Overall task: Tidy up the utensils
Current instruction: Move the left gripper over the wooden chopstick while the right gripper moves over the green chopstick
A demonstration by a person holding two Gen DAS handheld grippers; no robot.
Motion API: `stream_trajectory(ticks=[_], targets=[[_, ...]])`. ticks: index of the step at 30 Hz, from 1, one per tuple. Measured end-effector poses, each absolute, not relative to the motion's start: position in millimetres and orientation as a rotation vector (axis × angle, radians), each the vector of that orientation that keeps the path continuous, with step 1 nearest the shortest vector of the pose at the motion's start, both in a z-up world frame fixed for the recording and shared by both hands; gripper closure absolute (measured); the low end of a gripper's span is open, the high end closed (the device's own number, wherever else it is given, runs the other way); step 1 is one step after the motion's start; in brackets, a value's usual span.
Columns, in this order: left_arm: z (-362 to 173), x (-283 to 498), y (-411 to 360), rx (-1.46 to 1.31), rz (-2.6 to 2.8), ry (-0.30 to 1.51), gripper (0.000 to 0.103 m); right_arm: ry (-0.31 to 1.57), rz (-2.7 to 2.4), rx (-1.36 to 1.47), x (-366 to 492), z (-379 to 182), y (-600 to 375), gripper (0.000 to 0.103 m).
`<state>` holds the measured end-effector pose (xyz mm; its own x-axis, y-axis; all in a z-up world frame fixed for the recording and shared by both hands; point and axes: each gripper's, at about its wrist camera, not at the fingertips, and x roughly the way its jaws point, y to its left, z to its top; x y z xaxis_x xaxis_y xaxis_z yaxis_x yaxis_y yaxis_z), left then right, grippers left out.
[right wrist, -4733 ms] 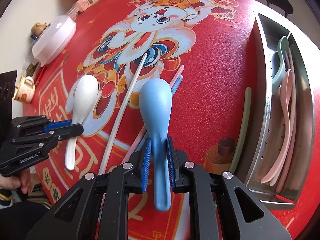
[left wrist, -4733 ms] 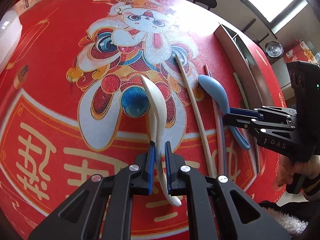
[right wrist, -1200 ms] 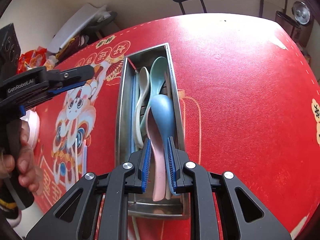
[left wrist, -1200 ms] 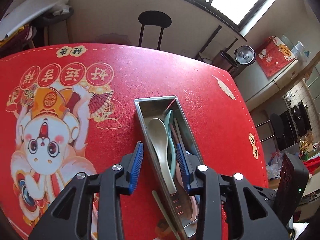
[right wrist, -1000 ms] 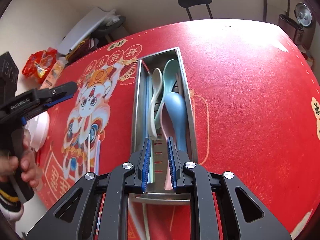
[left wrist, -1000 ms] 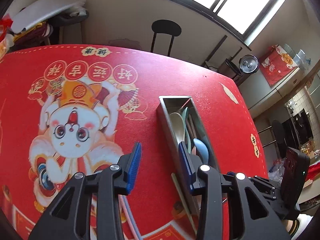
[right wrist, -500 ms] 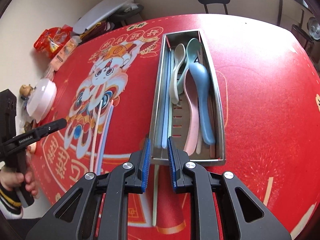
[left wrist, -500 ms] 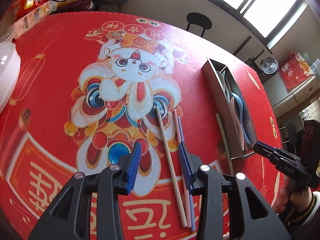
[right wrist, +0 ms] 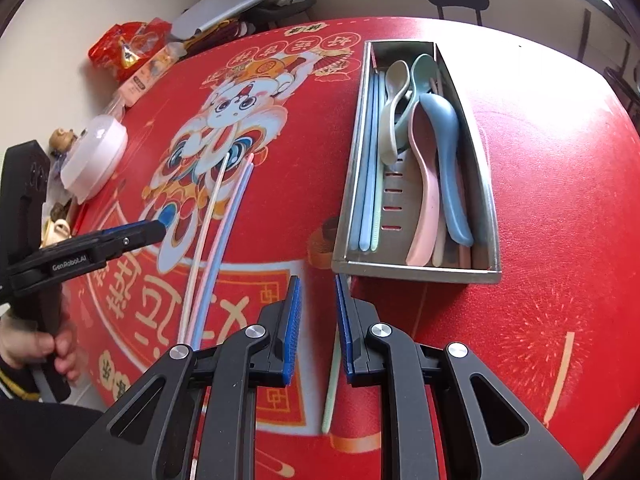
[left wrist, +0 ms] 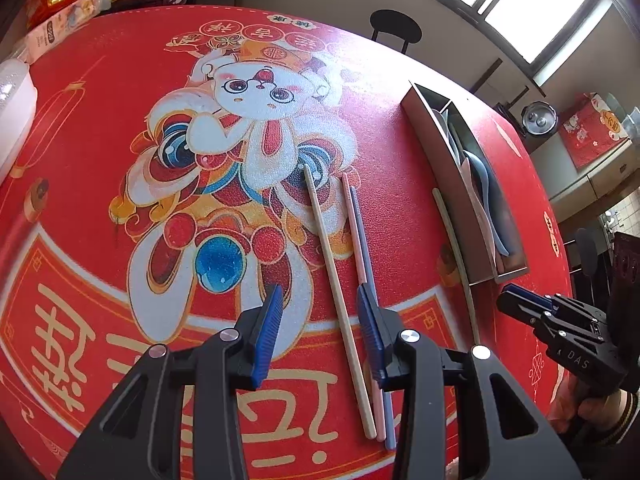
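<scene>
While both grippers hang over the red mat [left wrist: 100, 128], neither holds anything. At far left, only the right wrist view shows a snack bag [right wrist: 120, 52], a white lidded bowl [right wrist: 94, 158] and small figurines at the mat's edge. The left gripper [left wrist: 318, 336] has its jaws wide apart, with the beige chopstick [left wrist: 340, 304] lying between them on the mat; the pink chopstick [left wrist: 354, 224] and blue chopstick [left wrist: 362, 232] lie touching each other just beside it. Right of these, a green chopstick [left wrist: 456, 256] lies on the mat alongside the tray [left wrist: 440, 160]. The right gripper [right wrist: 318, 328] is open more narrowly, near the tray's close end. Its view looks down into the tray [right wrist: 486, 184], showing blue chopsticks [right wrist: 366, 168] along the left wall and a grey spoon [right wrist: 392, 120], teal spoon [right wrist: 424, 70], pink spoon [right wrist: 424, 184] and blue spoon [right wrist: 448, 160] piled to the right; the left view sees only slivers of these.
</scene>
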<state>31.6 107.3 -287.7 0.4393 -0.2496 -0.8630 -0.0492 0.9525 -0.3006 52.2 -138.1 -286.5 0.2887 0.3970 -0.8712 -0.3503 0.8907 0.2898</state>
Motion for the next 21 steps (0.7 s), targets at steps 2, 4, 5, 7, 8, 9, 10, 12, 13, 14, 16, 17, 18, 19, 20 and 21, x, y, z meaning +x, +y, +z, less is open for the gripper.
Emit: stream_trajectory(ticks=[2, 4, 5, 7, 8, 9, 10, 12, 13, 14, 16, 17, 18, 19, 20, 21], targets=[[-289, 32, 107, -0.306, -0.129, 1.116, 0.066, 1.2, 0.498, 0.035, 49, -293, -137, 0.085], [-292, 33, 106, -0.306, -0.133, 1.124, 0.066, 1.223, 0.488, 0.038, 49, -301, -136, 0.085], [-294, 33, 105, -0.307, -0.136, 1.128, 0.066, 1.233, 0.48, 0.041, 50, -305, -136, 0.085], [-297, 34, 104, -0.308, -0.143, 1.138, 0.066, 1.242, 0.456, 0.031, 53, -312, -135, 0.085], [-298, 34, 103, -0.308, -0.148, 1.14, 0.066, 1.247, 0.445, 0.031, 54, -315, -135, 0.085], [-298, 34, 102, -0.306, -0.153, 1.143, 0.066, 1.255, 0.435, 0.032, 56, -319, -135, 0.085], [-299, 34, 101, -0.302, -0.158, 1.147, 0.067, 1.261, 0.429, 0.031, 57, -322, -135, 0.085], [-301, 35, 98, -0.293, -0.165, 1.152, 0.068, 1.252, 0.421, 0.027, 58, -324, -134, 0.085], [-302, 36, 97, -0.289, -0.165, 1.154, 0.068, 1.247, 0.42, 0.019, 58, -324, -133, 0.085], [-304, 37, 96, -0.287, -0.166, 1.158, 0.07, 1.242, 0.417, 0.007, 58, -324, -130, 0.085], [-307, 39, 94, -0.282, -0.168, 1.166, 0.073, 1.234, 0.418, -0.029, 58, -324, -125, 0.085], [-308, 41, 92, -0.278, -0.169, 1.169, 0.073, 1.232, 0.421, -0.044, 57, -323, -123, 0.087], [-309, 42, 91, -0.273, -0.17, 1.171, 0.073, 1.232, 0.427, -0.054, 56, -323, -121, 0.087], [-311, 43, 89, -0.269, -0.171, 1.173, 0.073, 1.234, 0.435, -0.061, 56, -323, -120, 0.087], [-312, 45, 88, -0.262, -0.17, 1.176, 0.074, 1.238, 0.449, -0.063, 55, -323, -118, 0.09], [-314, 47, 86, -0.254, -0.168, 1.178, 0.075, 1.245, 0.464, -0.061, 54, -323, -117, 0.093]])
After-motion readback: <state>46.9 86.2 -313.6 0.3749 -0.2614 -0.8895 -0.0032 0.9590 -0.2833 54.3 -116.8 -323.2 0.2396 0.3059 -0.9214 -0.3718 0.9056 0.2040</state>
